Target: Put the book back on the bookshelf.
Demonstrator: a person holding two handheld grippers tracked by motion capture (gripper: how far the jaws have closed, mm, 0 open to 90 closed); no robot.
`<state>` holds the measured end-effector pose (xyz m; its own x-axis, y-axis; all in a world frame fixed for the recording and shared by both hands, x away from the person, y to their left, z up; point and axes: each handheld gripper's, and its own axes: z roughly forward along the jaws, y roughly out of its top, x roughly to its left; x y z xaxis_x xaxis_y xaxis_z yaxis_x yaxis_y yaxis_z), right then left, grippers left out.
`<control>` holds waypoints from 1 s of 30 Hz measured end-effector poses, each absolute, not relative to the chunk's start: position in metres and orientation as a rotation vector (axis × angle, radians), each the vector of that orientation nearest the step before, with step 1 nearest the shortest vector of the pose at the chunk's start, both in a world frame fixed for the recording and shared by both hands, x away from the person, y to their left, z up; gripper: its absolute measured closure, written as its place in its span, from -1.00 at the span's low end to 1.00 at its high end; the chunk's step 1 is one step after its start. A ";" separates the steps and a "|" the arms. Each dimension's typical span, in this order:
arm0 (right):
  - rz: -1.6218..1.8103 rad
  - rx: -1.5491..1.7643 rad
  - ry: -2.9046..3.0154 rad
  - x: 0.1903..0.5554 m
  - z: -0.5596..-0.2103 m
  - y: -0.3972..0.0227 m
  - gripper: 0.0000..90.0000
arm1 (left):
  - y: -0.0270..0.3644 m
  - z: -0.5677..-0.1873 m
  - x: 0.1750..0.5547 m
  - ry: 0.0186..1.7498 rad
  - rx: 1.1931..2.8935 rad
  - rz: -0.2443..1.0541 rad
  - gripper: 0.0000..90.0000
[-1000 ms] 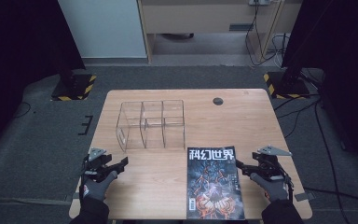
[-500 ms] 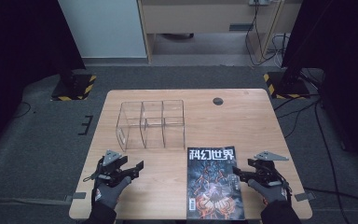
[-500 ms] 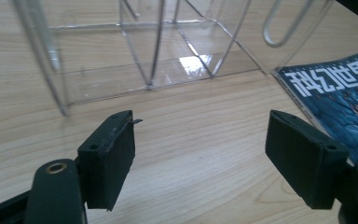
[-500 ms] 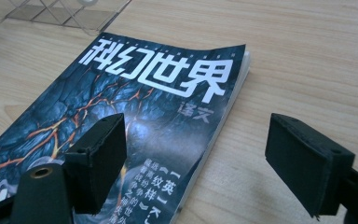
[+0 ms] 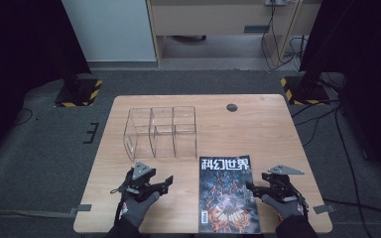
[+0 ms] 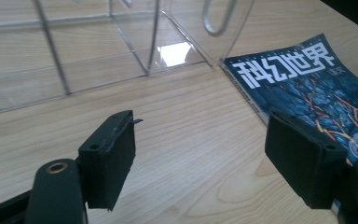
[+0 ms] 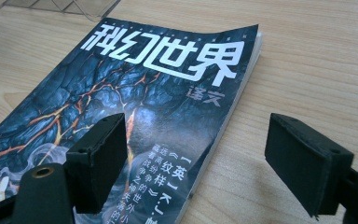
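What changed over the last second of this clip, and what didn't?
The left gripper slid across the table toward the magazine, ending closer to its left edge, jaws open and empty. The right gripper kept its place at the magazine's right edge; its jaws closed a little, nothing between them. Magazine and clear organizer stayed put.

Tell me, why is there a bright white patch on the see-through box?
Left gripper view: a light glares off the clear box; the near tool pads look soft, slightly blurred. Right gripper view: the magazine is sharp, its glossy cover faintly shiny. High view: the room beyond the table is dark.
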<state>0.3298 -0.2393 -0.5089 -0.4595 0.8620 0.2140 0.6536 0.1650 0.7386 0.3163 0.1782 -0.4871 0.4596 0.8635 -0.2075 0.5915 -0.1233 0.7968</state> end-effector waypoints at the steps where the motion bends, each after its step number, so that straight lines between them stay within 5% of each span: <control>1: 1.177 1.458 2.186 0.330 -0.509 -0.239 -0.53 | 0.174 -0.488 0.316 1.229 1.828 0.382 -0.48; 30: 1.089 1.457 2.285 0.337 -0.522 -0.224 -0.42 | 0.080 -0.521 0.318 1.114 1.984 0.261 -0.46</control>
<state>0.3374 -0.2235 -0.5219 -0.4841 0.8529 0.1956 0.6890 0.2337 0.6860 0.3176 0.0805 -0.5205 0.5861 0.7846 -0.2020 0.6131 -0.2664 0.7438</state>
